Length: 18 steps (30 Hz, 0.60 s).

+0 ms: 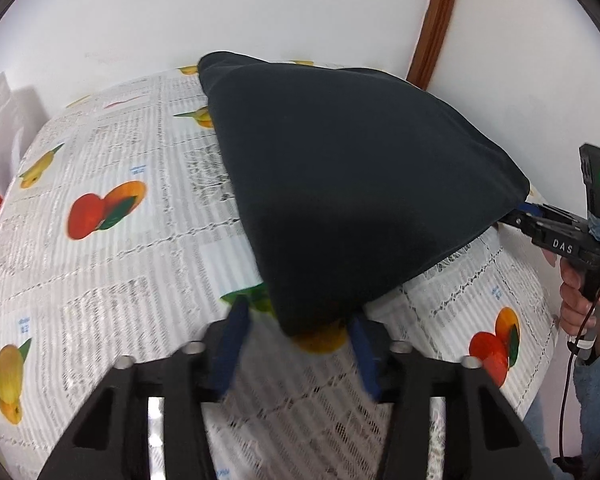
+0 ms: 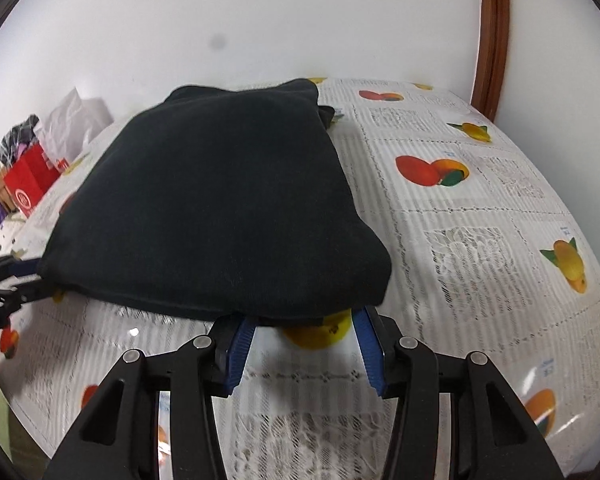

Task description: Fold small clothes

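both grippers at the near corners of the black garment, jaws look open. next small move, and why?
Probably ease both forward and close on the hem. The left gripper and right gripper each sit open at a near corner of the folded black garment, pads straddling the edge, not pinching it. The cloth lies flat on the fruit-print tablecloth, so another fold needs a grip first.

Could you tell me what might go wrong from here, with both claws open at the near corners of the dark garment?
1. Both the left claw and the right claw stand open around corners of the dark garment, so a shallow bite could catch only the top layer.
2. The fingers sit close to the lacy tablecloth; closing low may pinch it too and drag it along.
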Tool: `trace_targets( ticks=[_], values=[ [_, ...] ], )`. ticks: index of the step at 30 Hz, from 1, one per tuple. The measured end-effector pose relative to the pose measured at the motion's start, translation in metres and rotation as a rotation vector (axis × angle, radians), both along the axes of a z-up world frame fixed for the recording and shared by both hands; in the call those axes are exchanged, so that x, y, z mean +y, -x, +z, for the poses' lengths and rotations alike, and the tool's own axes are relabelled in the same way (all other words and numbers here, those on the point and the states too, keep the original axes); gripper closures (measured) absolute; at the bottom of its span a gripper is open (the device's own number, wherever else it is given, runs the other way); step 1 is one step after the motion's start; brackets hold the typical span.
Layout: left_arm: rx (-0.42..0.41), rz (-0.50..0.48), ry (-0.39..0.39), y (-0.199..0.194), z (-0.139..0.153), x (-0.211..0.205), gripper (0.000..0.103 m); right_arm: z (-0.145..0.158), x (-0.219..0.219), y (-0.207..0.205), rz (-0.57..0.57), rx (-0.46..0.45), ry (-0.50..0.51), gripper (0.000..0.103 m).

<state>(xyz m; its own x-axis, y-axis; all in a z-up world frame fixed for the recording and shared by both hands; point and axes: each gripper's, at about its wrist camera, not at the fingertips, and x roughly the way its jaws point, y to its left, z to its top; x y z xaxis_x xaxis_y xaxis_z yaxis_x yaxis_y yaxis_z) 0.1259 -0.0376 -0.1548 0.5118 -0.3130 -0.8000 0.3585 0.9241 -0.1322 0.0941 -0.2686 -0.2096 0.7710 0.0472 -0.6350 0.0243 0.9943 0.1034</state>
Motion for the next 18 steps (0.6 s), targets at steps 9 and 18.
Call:
trace_targets(
  ticks=[9, 18],
  values=[
    [-0.042, 0.060, 0.026, -0.021, 0.004, 0.008, 0.091, 0.010, 0.007, -0.035, -0.011, -0.027, -0.047, 0.080],
    [-0.010, 0.167, 0.048, -0.057, 0.001, 0.041, 0.092, 0.019, 0.032, -0.088, 0.031, -0.041, -0.075, 0.081]
  ],
)
